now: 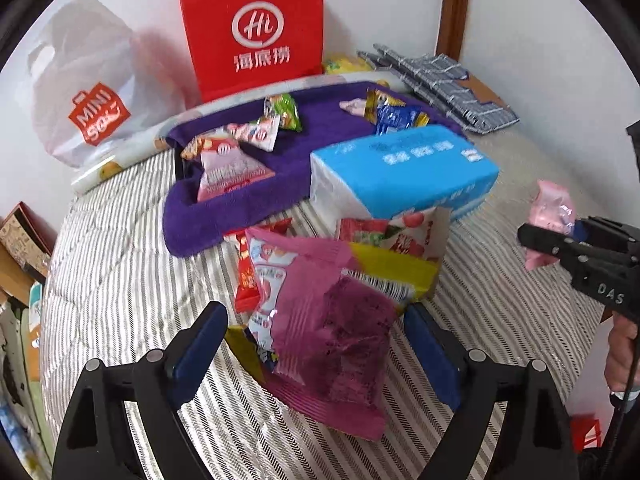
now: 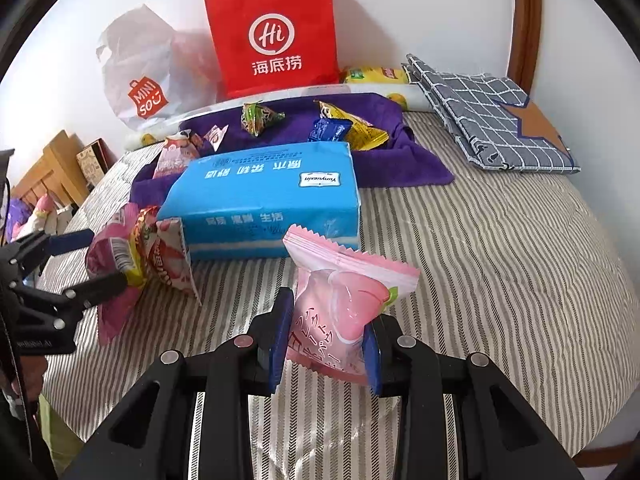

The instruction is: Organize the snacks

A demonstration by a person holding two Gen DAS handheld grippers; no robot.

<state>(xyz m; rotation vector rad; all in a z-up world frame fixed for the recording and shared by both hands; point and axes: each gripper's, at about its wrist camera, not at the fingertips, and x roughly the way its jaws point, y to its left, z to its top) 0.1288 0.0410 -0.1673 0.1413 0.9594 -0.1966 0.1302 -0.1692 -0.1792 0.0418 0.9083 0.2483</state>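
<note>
In the left wrist view the left gripper [image 1: 316, 344] fills the bottom of the frame, its blue pads spread wide on either side of a magenta snack packet [image 1: 320, 320] that lies among a small heap of red and yellow packets [image 1: 394, 268] at centre frame. The left pad stands clear of the wrapper; whether the right pad touches it I cannot tell. The heap sits on a striped bed cover [image 1: 120, 280], just below a blue tissue pack [image 1: 400, 172].

In the right wrist view the right gripper [image 2: 326, 344] at lower centre is clamped on a pale pink sweet packet [image 2: 344, 300], both pads pressed to its sides and the packet held off the cover. The same gripper and packet show at the right edge of the left wrist view.

Above the tissue pack a purple towel [image 1: 240, 208] carries several scattered small packets [image 1: 280, 112]. Behind it, at top centre, a red paper bag [image 1: 256, 28] stands against the wall, with a white plastic bag [image 1: 88, 80] at upper left and a folded checked cloth [image 2: 488, 120] at upper right
</note>
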